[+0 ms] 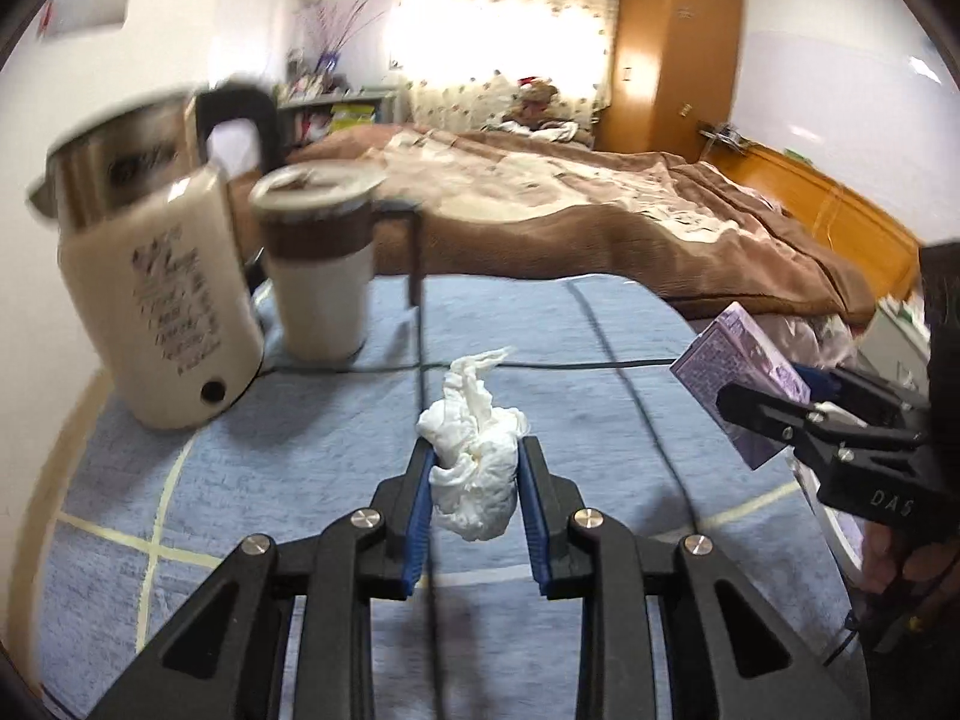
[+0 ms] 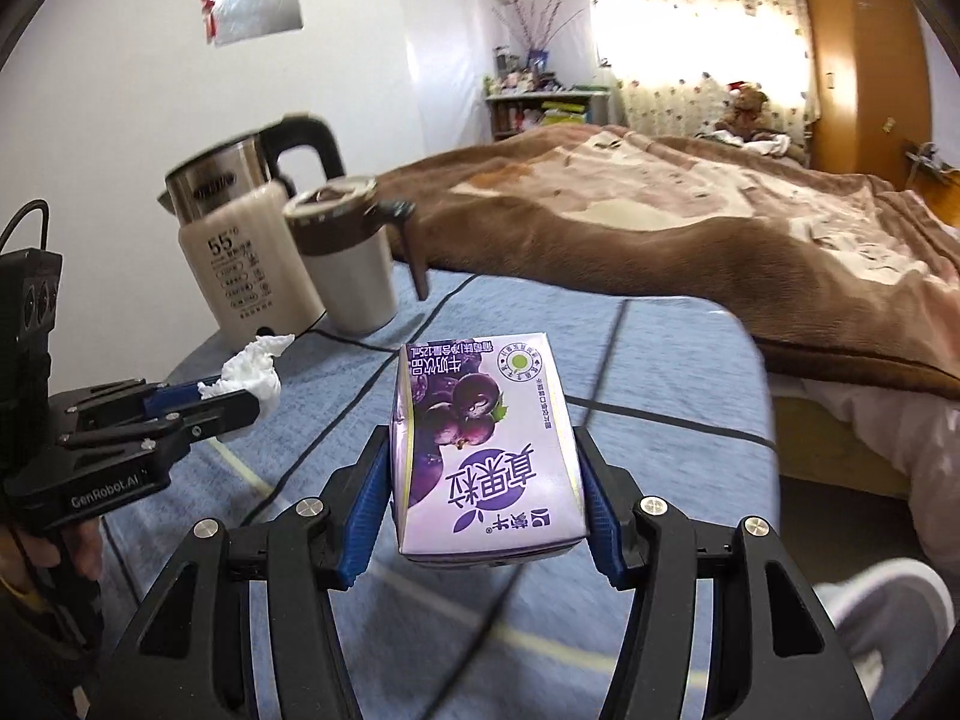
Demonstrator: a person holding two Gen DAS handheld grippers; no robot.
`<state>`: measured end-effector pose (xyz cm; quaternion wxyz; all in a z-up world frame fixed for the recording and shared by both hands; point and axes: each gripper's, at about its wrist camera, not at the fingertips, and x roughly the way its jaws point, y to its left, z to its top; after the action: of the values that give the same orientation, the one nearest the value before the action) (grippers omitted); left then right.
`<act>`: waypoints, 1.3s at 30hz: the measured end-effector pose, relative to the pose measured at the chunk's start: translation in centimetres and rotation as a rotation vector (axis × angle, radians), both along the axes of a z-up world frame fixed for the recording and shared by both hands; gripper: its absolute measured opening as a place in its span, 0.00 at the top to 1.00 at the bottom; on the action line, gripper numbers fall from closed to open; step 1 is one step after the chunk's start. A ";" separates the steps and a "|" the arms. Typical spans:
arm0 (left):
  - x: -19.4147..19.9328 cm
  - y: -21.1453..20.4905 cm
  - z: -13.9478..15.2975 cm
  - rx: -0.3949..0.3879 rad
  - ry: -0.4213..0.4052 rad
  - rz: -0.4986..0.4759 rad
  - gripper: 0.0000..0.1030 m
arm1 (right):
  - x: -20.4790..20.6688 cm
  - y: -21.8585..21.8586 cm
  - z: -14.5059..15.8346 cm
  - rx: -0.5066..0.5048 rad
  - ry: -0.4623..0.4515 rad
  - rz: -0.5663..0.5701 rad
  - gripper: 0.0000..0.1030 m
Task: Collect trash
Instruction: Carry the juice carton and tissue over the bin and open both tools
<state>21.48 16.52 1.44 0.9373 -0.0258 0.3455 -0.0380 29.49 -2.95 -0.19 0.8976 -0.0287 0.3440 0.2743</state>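
Observation:
A crumpled white tissue is pinched between the blue pads of my left gripper, which is shut on it and holds it above the blue tablecloth. The right wrist view shows that same tissue at the left, in the left gripper. My right gripper is shut on a purple grape milk carton, lifted off the cloth. Seen from the left wrist, the carton sits at the right edge in the right gripper.
A cream electric kettle and a lidded cream cup stand at the table's far left, with a black cord running across the cloth. A bed with a brown blanket lies beyond the table. A wooden wardrobe stands behind.

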 end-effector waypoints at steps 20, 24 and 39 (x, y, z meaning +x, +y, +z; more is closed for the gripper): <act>-2.6 -18.2 2.5 -0.032 -0.028 -0.323 0.72 | -8.0 -17.5 3.8 -0.008 -0.058 -0.284 0.44; -2.0 -21.7 1.6 -0.059 0.010 -0.377 0.72 | -8.7 -20.7 2.8 -0.042 -0.029 -0.349 0.44; -1.7 -29.7 -2.0 -0.018 0.117 -0.449 0.61 | -7.7 -28.1 -3.8 -0.178 0.150 -0.499 0.43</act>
<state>19.82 -13.22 -0.58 0.8836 0.0411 0.3958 -0.2469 21.74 -31.07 -3.99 0.9034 -0.0016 0.4286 0.0146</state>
